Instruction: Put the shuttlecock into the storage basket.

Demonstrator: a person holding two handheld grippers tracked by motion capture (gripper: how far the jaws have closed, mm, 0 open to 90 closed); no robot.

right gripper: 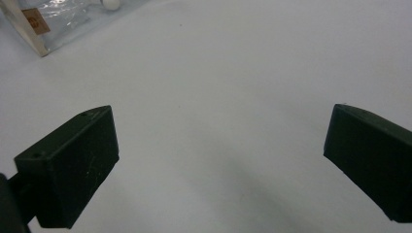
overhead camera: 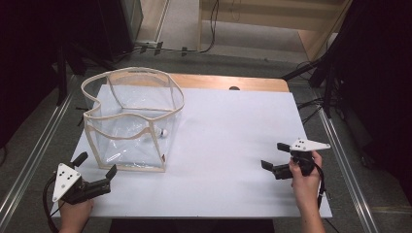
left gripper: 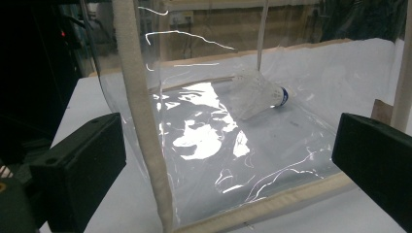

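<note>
**Clear bag w/ shuttlecock, both grippers wide open**

White tabletop (overhead camera: 233,145) sits on a wooden bench, dark curtains and grey floor around it, cables trailing at the far side.

Clear plastic bag (overhead camera: 131,121) w/ cream fabric trim stands upright on the near-left part of the table, mouth open at the top, rim wavy and sagging a bit. Inside, on the bag's floor toward its right side, lies a white shuttlecock (overhead camera: 163,132). In the left gripper view it's on its side, skirt to the left, cork tip w/ a blue band to the right, resting on the glossy bottom panel.

Left gripper (overhead camera: 95,171) is at the near-left corner of the table, held in the person's left hand (overhead camera: 75,213), pointed up-right at the bag's near-left corner. Jaws spread wide, nothing between the pads. Left gripper view: a cream corner seam (left gripper: 143,121) of the bag rises just ahead of the gap, near the left jaw; can't tell if it's touching.

Right gripper (overhead camera: 274,155) is at the near-right of the table in the right hand (overhead camera: 305,179), pointing left, well apart from the bag. Jaws spread wide too, holding nothing; bare white surface btw them in the right gripper view, bag corner far off at top left.
</note>
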